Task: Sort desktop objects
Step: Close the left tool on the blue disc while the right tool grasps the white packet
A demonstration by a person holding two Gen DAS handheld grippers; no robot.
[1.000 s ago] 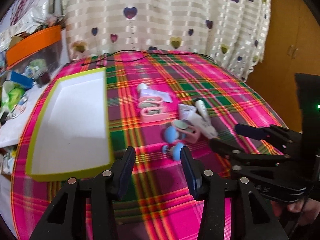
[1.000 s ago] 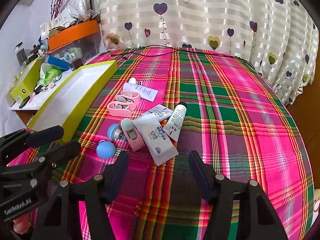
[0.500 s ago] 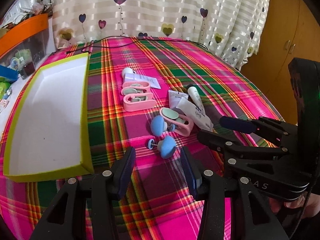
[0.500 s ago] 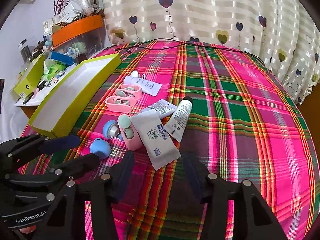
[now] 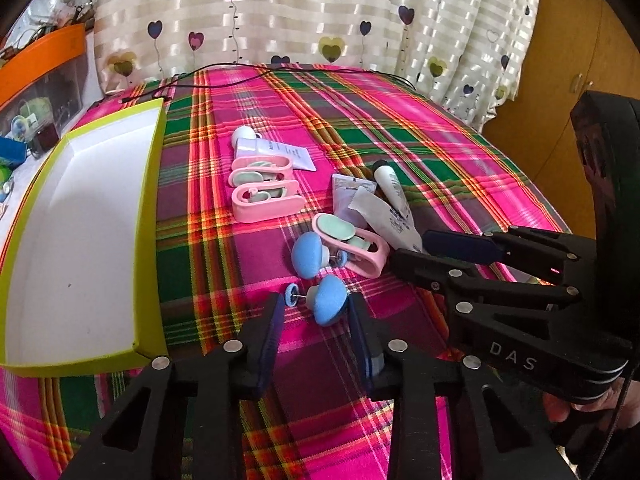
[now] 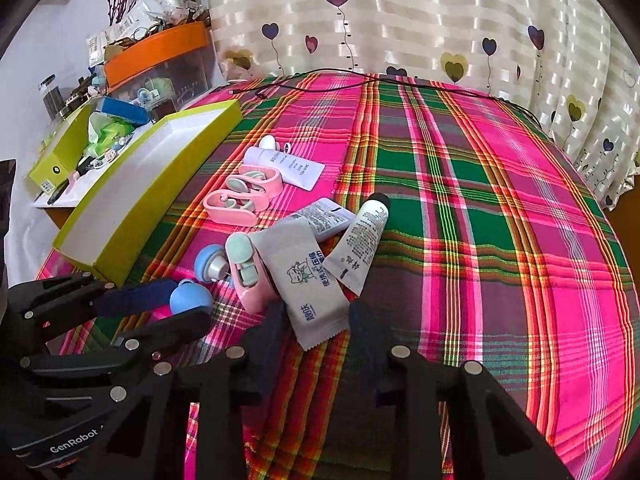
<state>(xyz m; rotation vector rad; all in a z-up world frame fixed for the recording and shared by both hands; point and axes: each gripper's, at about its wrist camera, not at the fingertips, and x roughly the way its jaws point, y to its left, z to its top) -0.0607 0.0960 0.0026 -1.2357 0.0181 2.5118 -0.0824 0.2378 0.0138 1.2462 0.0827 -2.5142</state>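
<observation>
The near blue mushroom-shaped piece lay on the plaid tablecloth between the tips of the left gripper, whose jaws stood apart on either side of it; whether a finger touched it I could not tell; a 2nd blue piece lay just beyond, beside a pink clip with mint pads. The right gripper had its jaws apart too, straddling the near end of a grey sachet (printed with a small cartoon) without clamping it; a white tube with a black cap lay just right of the sachet, and another small tube lay partly under it. Farther off sat 2 more pink clips side by side, with a white lotion tube behind them. At the left stood a white tray with a yellow-green rim, nothing in it; beyond the tray an orange-lidded bin sat among clutter; a heart-print curtain hung at the far side, with a black cable along the far edge of the cloth.
</observation>
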